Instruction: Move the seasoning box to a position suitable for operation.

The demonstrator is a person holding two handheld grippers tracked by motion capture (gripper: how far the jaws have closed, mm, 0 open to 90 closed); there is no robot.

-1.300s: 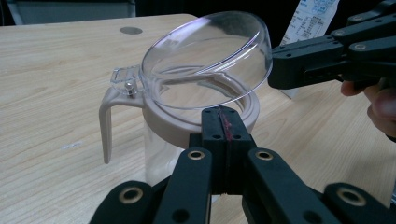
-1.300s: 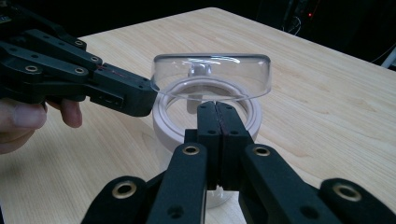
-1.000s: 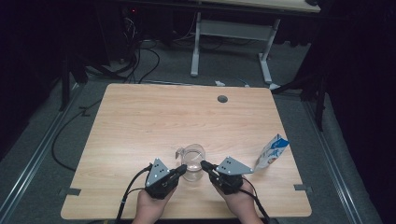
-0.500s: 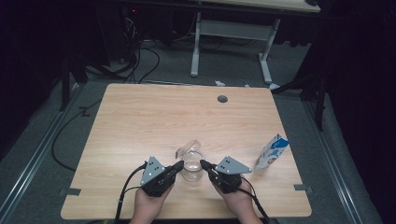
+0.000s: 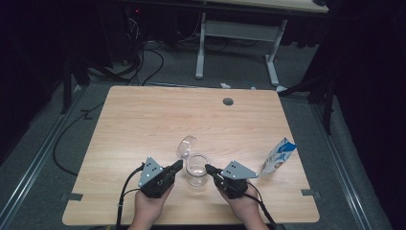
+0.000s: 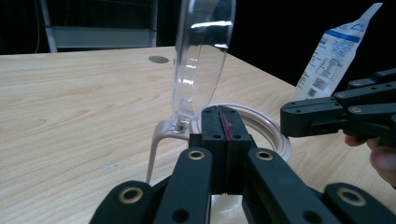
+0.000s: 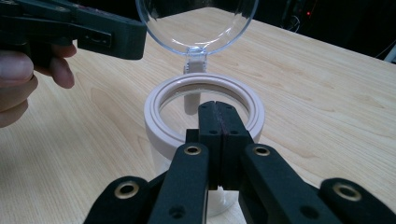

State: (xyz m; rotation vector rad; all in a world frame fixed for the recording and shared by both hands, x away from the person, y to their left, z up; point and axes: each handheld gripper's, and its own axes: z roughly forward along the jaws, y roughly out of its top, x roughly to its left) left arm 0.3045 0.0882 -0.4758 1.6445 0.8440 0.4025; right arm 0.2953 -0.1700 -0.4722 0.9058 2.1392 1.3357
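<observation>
Clear jar [image 5: 196, 171] sits on the table [image 5: 143, 120] near the front edge, about midway between the left and right edges, straight between my two grippers. See-through body, pale whitish ring around the mouth [image 7: 204, 109]; inside looks empty as far as I can tell. Its lid [image 5: 186, 145] is a clear round dome, flipped up and open, standing nearly upright on a small pale hinge piece [image 6: 163, 135] at the rim's far-left side in the high view. In the right gripper view the lid [image 7: 198, 23] rises behind the ring, facing me; in the left gripper view I see it edge-on [image 6: 201, 56], tall and thin, slightly tilted.

My left gripper [image 5: 178, 166] has its jaws pressed flat together with nothing between them, tip just beside the jar's left side, at or close to the rim below the lid; can't tell if it actually touches. In its own view the closed tips [image 6: 223, 128] sit right in front of the ring.

My right gripper [image 5: 208, 168] is likewise squeezed closed on nothing, tip at the jar's right side. In its own view the closed tips [image 7: 218, 121] overlap the near rim; contact unclear.

A white and blue pouch [image 5: 278, 155] stands near the right edge of the table, well apart from the jar. A small round hole [image 5: 228, 101] is near the back edge.
</observation>
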